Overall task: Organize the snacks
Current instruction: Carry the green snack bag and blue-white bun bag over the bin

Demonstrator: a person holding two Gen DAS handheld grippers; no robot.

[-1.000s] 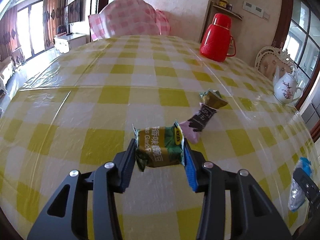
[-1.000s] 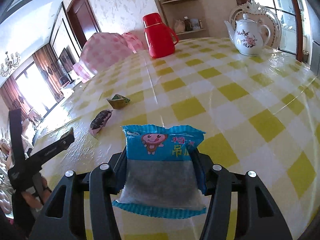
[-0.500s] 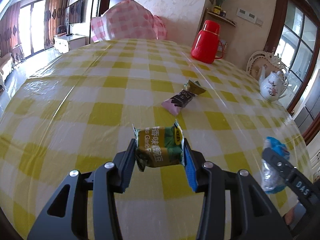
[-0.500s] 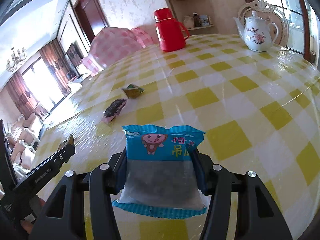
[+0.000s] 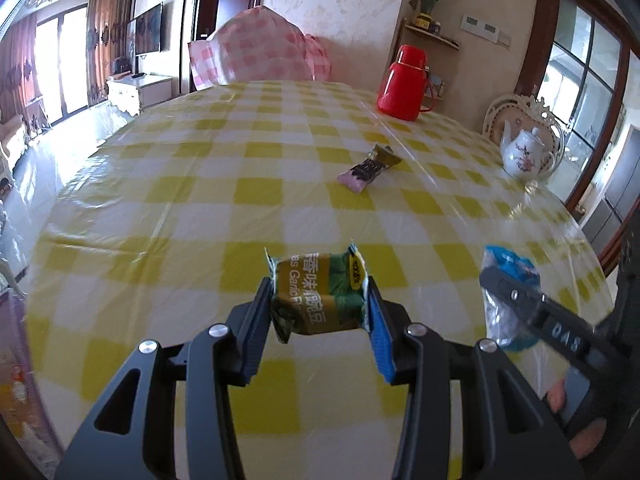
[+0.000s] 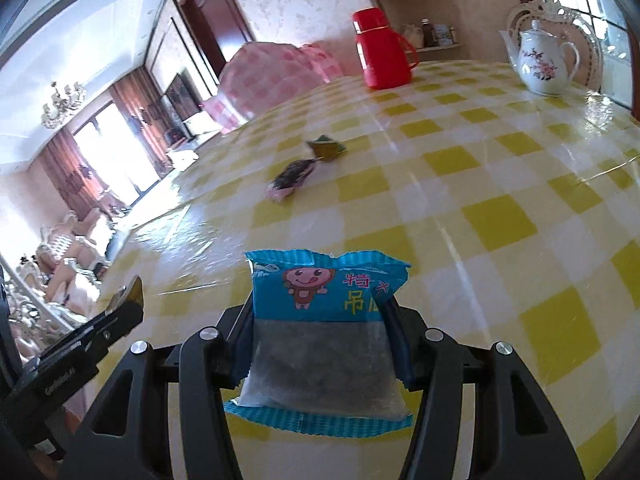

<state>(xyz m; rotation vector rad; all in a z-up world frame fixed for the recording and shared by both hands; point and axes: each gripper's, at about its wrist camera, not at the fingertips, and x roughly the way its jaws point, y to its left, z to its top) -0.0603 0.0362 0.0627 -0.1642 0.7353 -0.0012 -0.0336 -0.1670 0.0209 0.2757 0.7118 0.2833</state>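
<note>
My left gripper [image 5: 318, 304] is shut on a green snack packet [image 5: 318, 294], held above the yellow-checked table [image 5: 200, 168]. My right gripper [image 6: 322, 312] is shut on a blue snack bag [image 6: 326, 320] with a cartoon face; that bag [image 5: 506, 292] also shows at the right of the left wrist view. Two more snacks lie together farther out on the table: a pink-and-black packet [image 5: 362, 171] and a small olive-green packet [image 5: 385, 155]. The same pink-and-black packet [image 6: 292, 180] and olive-green packet [image 6: 326, 147] appear in the right wrist view. The left gripper's finger [image 6: 124, 304] pokes in at that view's left.
A red thermos jug [image 5: 402, 84] stands at the table's far side and a white flowered teapot [image 5: 522, 154] near its right edge. A pink checked cover [image 5: 260, 56] sits beyond the far edge. The table edge curves away on the left, with floor below.
Both grippers have drawn back toward the near edge with their packets still held. The two lying snacks now look farther away, and the right gripper shows larger in the left wrist view.
</note>
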